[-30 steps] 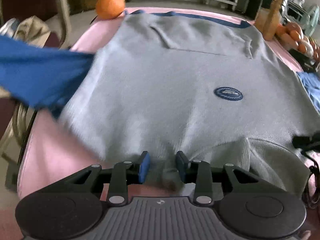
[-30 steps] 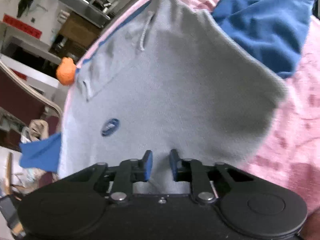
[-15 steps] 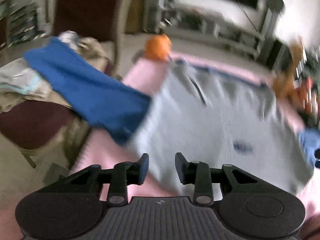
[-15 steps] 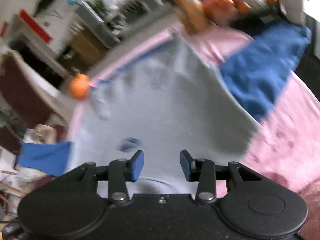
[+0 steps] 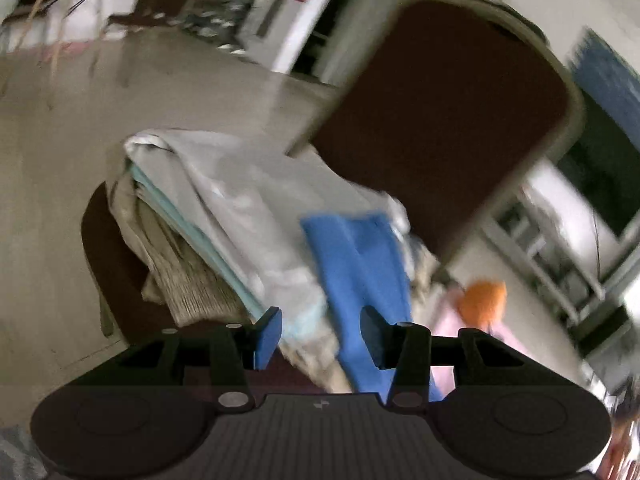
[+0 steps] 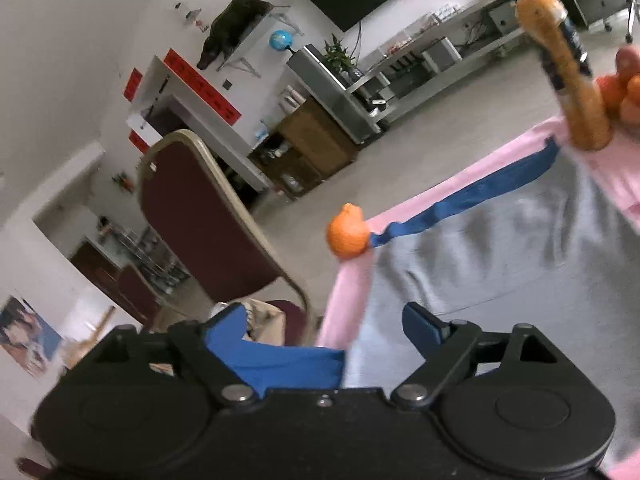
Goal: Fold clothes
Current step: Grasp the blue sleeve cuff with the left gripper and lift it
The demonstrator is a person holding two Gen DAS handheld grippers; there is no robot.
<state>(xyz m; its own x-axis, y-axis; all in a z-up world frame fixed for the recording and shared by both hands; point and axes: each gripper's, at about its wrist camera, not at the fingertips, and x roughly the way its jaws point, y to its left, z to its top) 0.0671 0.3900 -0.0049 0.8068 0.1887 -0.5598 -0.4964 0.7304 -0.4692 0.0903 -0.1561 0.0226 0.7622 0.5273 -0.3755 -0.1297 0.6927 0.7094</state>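
Both grippers, left gripper and right gripper, are spread wide with nothing held, and the soft, floppy grey sweatshirt at 3 o'clock is probably best pinched at a hem corner.

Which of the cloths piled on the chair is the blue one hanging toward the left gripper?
The blue sleeve, draped over the pale folded cloths on the chair; it alone runs down between the open left gripper fingers.
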